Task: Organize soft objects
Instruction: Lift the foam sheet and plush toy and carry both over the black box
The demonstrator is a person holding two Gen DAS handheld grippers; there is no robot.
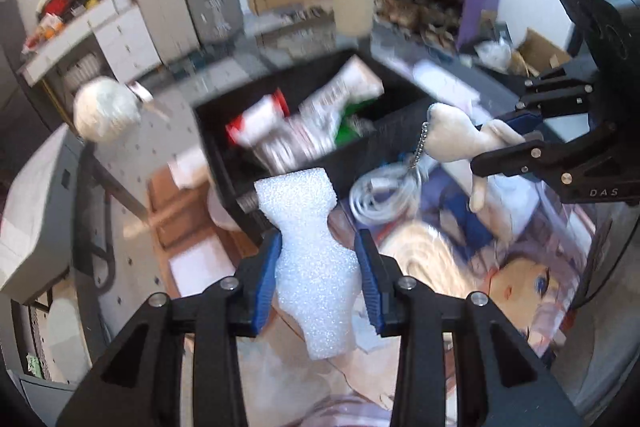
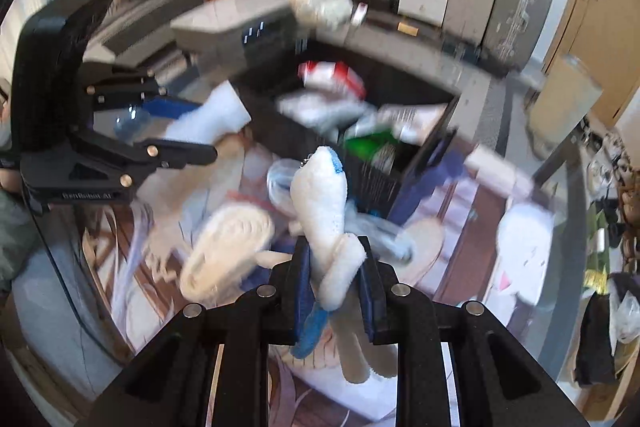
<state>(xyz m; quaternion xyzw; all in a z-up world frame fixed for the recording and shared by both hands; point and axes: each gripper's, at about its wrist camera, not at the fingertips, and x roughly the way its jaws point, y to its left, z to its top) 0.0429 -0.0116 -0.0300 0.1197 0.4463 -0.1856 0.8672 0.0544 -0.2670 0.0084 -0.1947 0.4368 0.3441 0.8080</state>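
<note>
My left gripper [image 1: 318, 265] is shut on a white foam piece [image 1: 308, 251], held above the table just in front of the black bin [image 1: 400, 107]. It also shows at the left of the right wrist view [image 2: 208, 143], with the foam piece [image 2: 216, 119] sticking out. My right gripper [image 2: 334, 269] is shut on a white plush toy with blue patches [image 2: 324, 211] and a keychain. In the left wrist view the right gripper [image 1: 508, 139] holds the plush toy [image 1: 460, 139] to the right of the bin.
The black bin [image 2: 408, 83] holds several packets and pouches. A coiled white cable [image 1: 380, 195] and a white slipper [image 2: 228, 247] lie on the printed table cover [image 1: 520, 287]. A white ball [image 1: 106, 107] sits behind the bin. Cabinets and shelves stand around.
</note>
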